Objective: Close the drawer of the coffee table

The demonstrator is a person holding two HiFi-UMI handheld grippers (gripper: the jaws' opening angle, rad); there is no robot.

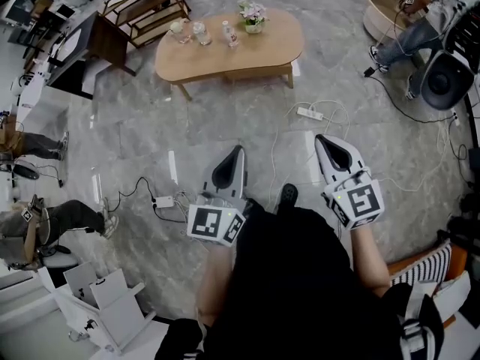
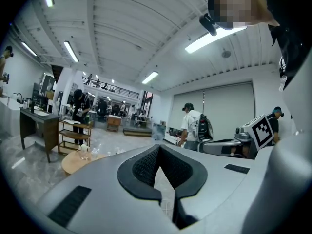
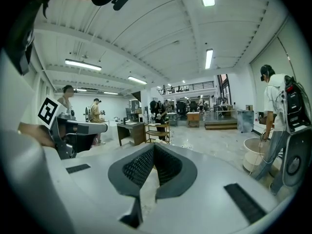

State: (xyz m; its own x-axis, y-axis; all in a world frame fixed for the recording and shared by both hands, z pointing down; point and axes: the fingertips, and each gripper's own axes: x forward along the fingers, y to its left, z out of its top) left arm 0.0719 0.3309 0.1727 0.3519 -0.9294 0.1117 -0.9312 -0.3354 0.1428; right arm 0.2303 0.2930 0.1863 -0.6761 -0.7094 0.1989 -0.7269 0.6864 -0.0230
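Observation:
The oval wooden coffee table (image 1: 229,49) stands on the marble floor at the top middle of the head view, with glasses, a bottle and a small flower vase on top. None of the views shows its drawer clearly. A slice of the table (image 2: 73,164) shows low at the left of the left gripper view. My left gripper (image 1: 239,150) and right gripper (image 1: 319,138) are held side by side well short of the table, pointing toward it. Both are shut with nothing between the pads (image 2: 146,165) (image 3: 139,167).
Power strips and cables lie on the floor between me and the table (image 1: 309,113) (image 1: 163,201). A wooden shelf cart (image 1: 146,6) and a dark desk (image 1: 97,43) stand at far left. A round tub (image 1: 386,10) and a seated person (image 1: 420,28) are at far right.

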